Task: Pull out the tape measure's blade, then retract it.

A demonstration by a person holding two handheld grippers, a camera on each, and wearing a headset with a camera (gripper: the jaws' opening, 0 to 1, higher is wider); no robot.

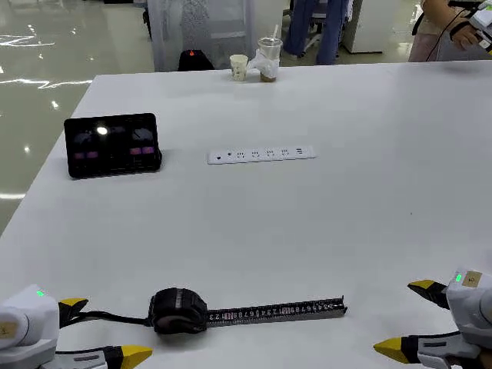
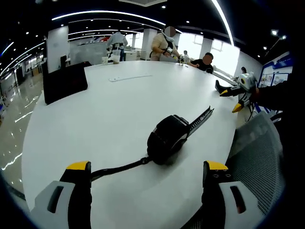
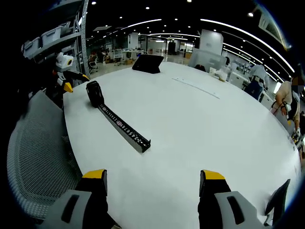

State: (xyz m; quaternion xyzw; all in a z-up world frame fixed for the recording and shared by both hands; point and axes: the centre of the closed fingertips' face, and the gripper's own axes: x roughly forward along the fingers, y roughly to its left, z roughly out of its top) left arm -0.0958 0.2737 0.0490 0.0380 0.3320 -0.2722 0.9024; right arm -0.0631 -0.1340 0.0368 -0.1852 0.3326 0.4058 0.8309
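Holds left gripper (image 1: pixel 104 328) and right gripper (image 1: pixel 405 317) open, gripping nothing, beyond either end of tape measure (image 1: pixel 178 310); shows blade (image 1: pixel 277 311) pulled out flat on table (image 1: pixel 307 231), probably awaiting retraction.

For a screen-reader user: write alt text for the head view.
A black tape measure lies on a white table with its blade pulled out to the right, between the open left claw and the open right claw at the bottom corners. Farther back lie a power strip, a dark screen device and two cups.
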